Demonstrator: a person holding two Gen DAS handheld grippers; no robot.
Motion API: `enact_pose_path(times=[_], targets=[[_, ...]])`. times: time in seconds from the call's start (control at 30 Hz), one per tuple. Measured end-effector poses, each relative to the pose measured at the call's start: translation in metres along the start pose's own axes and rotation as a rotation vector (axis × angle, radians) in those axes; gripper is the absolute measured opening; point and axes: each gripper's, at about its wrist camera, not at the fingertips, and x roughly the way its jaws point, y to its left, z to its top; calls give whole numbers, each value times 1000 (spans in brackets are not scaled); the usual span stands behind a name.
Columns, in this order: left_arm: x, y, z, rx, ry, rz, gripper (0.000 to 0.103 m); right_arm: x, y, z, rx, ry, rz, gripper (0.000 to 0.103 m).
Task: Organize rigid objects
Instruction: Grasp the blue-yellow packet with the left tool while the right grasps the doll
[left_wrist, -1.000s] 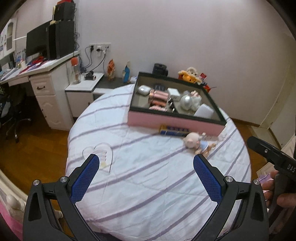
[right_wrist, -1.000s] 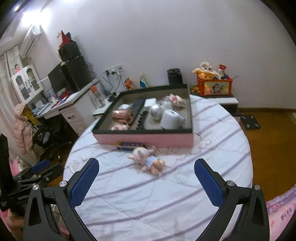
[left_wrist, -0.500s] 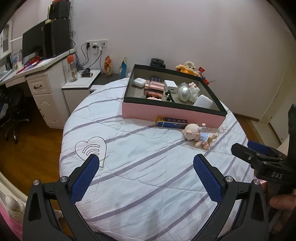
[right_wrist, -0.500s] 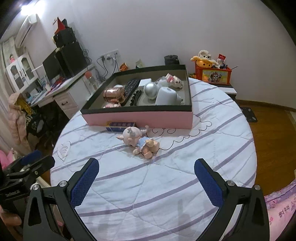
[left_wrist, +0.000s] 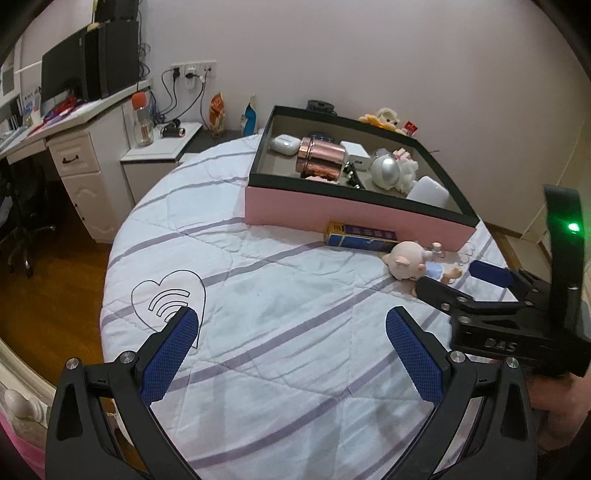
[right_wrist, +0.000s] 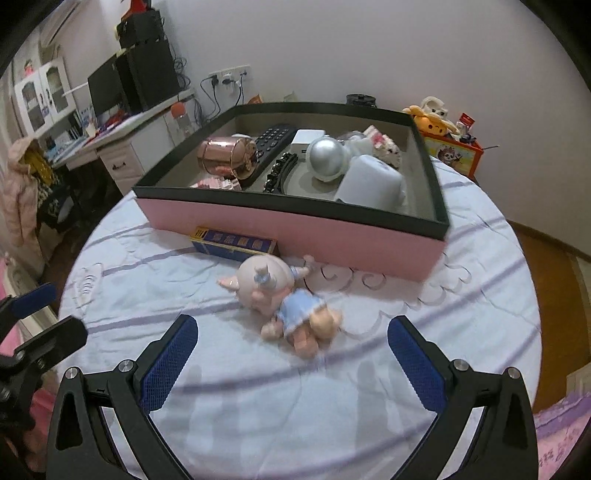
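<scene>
Two items, a pig doll (right_wrist: 280, 295) and a blue box (right_wrist: 234, 246), are left outside the pink tray (right_wrist: 295, 229); the doll is found nearer the empty, spread right gripper (right_wrist: 291, 363), long axis slanted across its fingers (right_wrist: 168, 363), with the left gripper (left_wrist: 291, 354) likewise spread and empty.

Dim indoor light, fisheye-warped edges, slight blur

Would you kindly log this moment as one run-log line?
left claw: open, empty | right claw: open, nearing pig doll | blue box: against pink tray | both outside tray
</scene>
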Motion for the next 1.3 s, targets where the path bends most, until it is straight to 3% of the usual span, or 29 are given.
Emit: enact_pose_path(times=[0.13, 0.2, 0.23, 0.27, 0.43, 0.53, 1.1, 1.3], targets=[[11, 2, 3, -3, 16, 7, 103, 23, 5, 5, -17, 41, 8, 97], [15, 2, 4, -3, 19, 8, 103, 31, 5, 5, -16, 56, 1, 86], [17, 2, 5, -3, 21, 8, 103, 34, 5, 4, -16, 62, -11, 73], [19, 1, 6, -2, 23, 9, 103, 35, 4, 3, -21, 57, -28, 70], [33, -10, 11, 10, 39, 1, 103, 29, -4, 1, -28, 35, 16, 66], [43, -23, 15, 29, 47, -7, 103, 21, -12, -3, -14, 30, 48, 55], [110, -76, 47, 86, 106, -7, 103, -6, -63, -3, 94, -24, 31, 55], [136, -82, 57, 76, 103, 72, 103, -4, -73, -4, 113, -22, 32, 55]])
